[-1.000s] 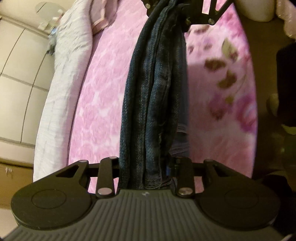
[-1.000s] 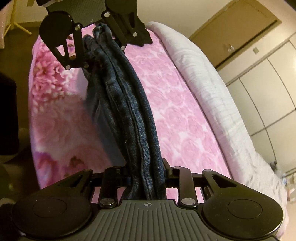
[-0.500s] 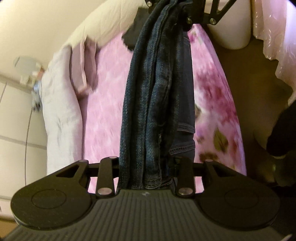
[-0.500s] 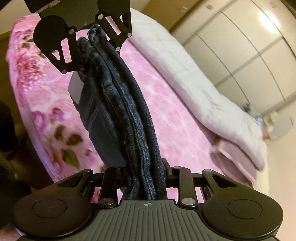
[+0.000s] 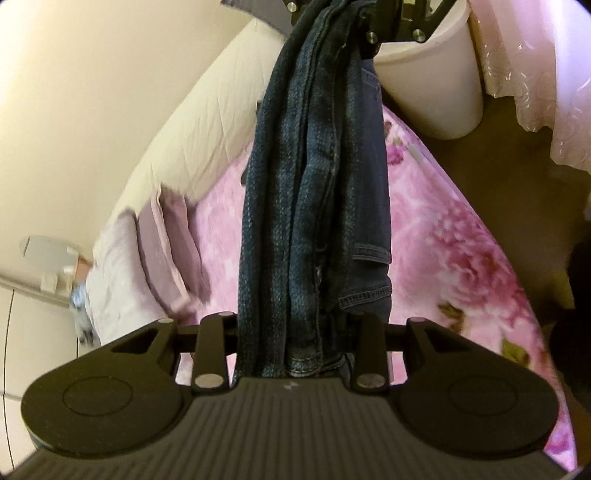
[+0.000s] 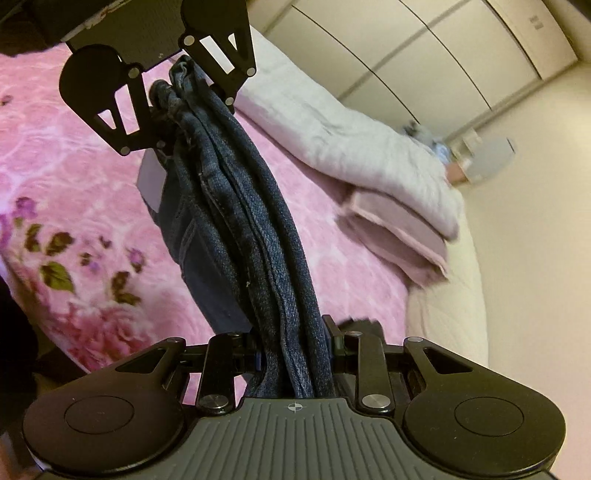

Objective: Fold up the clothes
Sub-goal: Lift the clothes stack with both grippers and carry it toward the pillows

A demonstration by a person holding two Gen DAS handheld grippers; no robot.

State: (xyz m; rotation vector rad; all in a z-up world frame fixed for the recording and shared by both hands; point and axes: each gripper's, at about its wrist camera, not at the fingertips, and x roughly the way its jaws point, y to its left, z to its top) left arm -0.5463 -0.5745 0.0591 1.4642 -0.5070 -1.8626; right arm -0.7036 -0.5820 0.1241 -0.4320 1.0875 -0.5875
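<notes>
A pair of dark blue jeans (image 5: 317, 192), folded into a thick bundle, hangs stretched between my two grippers above a pink flowered bed. My left gripper (image 5: 295, 332) is shut on one end of the bundle. At the top of the left wrist view the right gripper (image 5: 343, 14) clamps the other end. In the right wrist view the jeans (image 6: 251, 236) run from my right gripper (image 6: 293, 350), shut on them, up to the left gripper (image 6: 177, 99). A loose layer with a pocket hangs below the bundle.
The pink flowered bedspread (image 5: 461, 236) lies below. A folded pale quilt (image 6: 351, 147) and pink pillow (image 6: 395, 236) lie along the bed's far side, by a cream quilted headboard (image 5: 207, 122). A white bin (image 5: 436, 74) stands on the floor beside the bed. Wardrobe doors (image 6: 443, 48) line the wall.
Both grippers have risen and swung round with the jeans still taut between them. The headboard, pillow and white bin have come into view.
</notes>
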